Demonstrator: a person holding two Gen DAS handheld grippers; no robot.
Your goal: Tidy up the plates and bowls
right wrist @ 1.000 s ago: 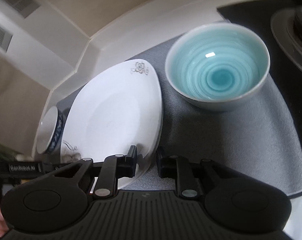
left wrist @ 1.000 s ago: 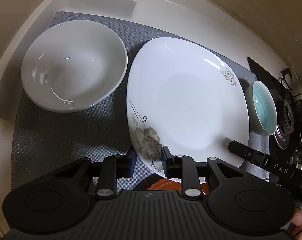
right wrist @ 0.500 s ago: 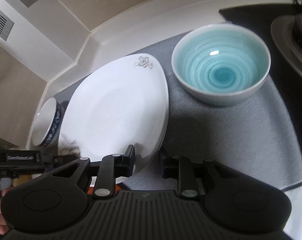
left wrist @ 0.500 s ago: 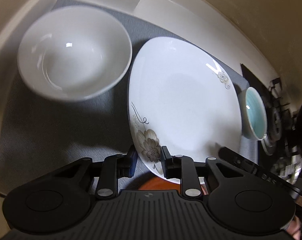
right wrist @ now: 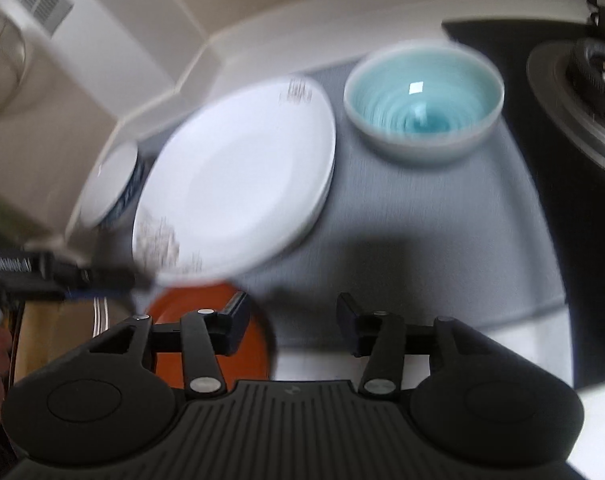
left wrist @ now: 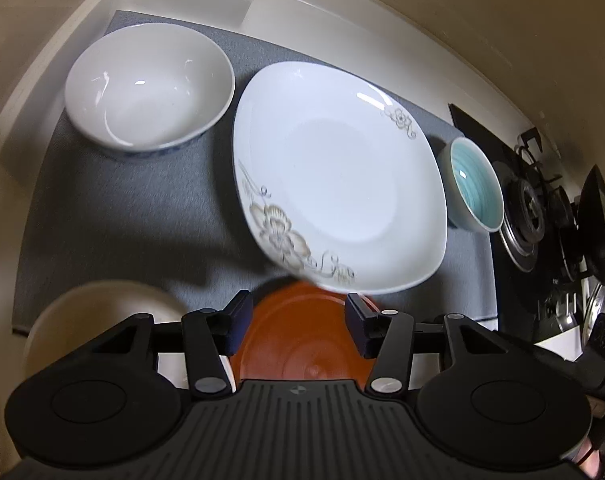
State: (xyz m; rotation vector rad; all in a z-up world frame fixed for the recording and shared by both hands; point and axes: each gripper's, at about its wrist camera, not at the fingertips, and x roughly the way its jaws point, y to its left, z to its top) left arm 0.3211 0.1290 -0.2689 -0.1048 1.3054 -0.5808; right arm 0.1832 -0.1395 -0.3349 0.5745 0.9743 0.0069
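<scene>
Both hand-held grippers, left (left wrist: 298,322) and right (right wrist: 290,322), are seen opening, nothing gripped, before the flowered plate (left wrist: 342,196) on the worktop (left wrist: 114,216).

bare grey mat (left wrist: 134,216) left of white plate (left wrist: 342,184), teal bowl (left wrist: 476,184) crowding its right edge

Ahead of our jaws the floral plate (left wrist: 342,184) looks like glossy glazed ceramic, as do the white bowl (left wrist: 148,84) and teal bowl (left wrist: 476,190). They sit on a matt, finely woven grey mat (left wrist: 122,216). Between our jaws lies a smooth orange plate (left wrist: 302,336).
</scene>
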